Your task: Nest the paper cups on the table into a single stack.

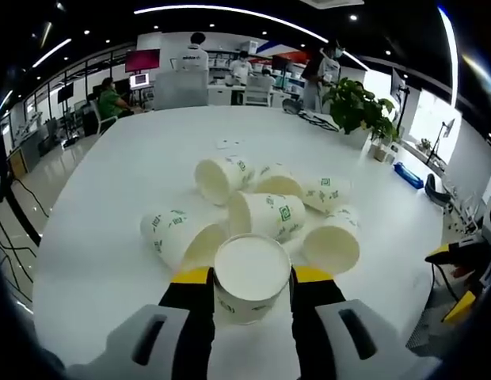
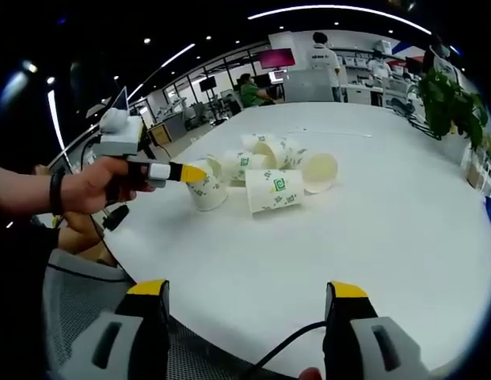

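No readable text; paper cups bear green square logo, lettering beneath too small to read.

White paper cups with green logos lay tipped in a cluster on the table. One cup stood upright between my left jaws.

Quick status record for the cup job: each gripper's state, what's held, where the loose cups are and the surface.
left gripper: shut on paper cup, upright, mouth toward the camera
right gripper: open, holding nothing, above the table edge
loose cups: about six, lying on their sides in a cluster
stack: not yet started
surface: white table
background: potted plant at far table edge
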The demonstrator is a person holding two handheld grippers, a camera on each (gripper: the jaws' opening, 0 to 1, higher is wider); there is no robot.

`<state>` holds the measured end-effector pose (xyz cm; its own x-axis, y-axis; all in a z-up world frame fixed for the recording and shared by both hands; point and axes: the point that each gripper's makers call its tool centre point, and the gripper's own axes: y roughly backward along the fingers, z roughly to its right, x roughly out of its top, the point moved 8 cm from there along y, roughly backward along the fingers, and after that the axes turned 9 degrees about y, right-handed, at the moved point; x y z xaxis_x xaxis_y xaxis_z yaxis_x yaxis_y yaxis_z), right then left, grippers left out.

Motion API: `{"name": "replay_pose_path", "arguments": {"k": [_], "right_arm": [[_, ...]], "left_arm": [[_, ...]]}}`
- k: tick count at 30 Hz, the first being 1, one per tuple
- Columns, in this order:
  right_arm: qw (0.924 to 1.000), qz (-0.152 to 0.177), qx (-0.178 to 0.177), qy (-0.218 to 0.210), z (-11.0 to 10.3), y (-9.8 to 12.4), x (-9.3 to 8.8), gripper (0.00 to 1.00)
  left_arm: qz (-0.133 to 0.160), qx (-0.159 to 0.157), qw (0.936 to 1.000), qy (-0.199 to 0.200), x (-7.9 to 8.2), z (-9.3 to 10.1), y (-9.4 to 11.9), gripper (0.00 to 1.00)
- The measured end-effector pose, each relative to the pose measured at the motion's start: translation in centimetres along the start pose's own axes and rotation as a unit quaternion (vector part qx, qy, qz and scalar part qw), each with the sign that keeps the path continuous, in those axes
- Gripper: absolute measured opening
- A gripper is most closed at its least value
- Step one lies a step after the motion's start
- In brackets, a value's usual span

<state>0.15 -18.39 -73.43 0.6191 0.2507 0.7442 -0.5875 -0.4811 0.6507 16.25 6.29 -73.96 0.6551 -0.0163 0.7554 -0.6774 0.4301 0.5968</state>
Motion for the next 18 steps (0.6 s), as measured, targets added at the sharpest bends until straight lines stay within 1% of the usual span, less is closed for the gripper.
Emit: {"name": "replay_pose_path", "arguments": {"k": [5,7,9,12,14,18], "right_arm": [[1.0000,0.004,0.003,0.005,-0.3,0.1,0.2,0.81],[0.9999,0.005,0.007,0.006,-0.4,0.2,0.4,0.81],[0.9999,0.008,0.014,0.006,-0.7,0.3,0.6,0.80],[0.9995,0.012,0.030,0.006,-1.1,0.2,0.8,0.76],[0.9990,0.011,0.041,0.014,-1.5,0.2,0.8,0.74],[0.9976,0.006,0.059,0.037,-2.1,-0.2,0.8,0.74]], "left_arm": [[0.013,-0.007,0.9998,0.011,-0.1,0.3,1.5,0.34],[0.021,-0.012,0.9996,0.014,-0.2,0.7,2.5,0.34],[0.023,-0.017,0.9994,0.019,-0.6,0.5,2.5,0.34],[0.026,-0.022,0.9991,0.025,-0.9,0.8,3.5,0.34],[0.033,-0.029,0.9983,0.039,-1.0,0.9,4.2,0.34],[0.040,-0.039,0.9971,0.052,-1.2,1.6,5.4,0.34]]}}
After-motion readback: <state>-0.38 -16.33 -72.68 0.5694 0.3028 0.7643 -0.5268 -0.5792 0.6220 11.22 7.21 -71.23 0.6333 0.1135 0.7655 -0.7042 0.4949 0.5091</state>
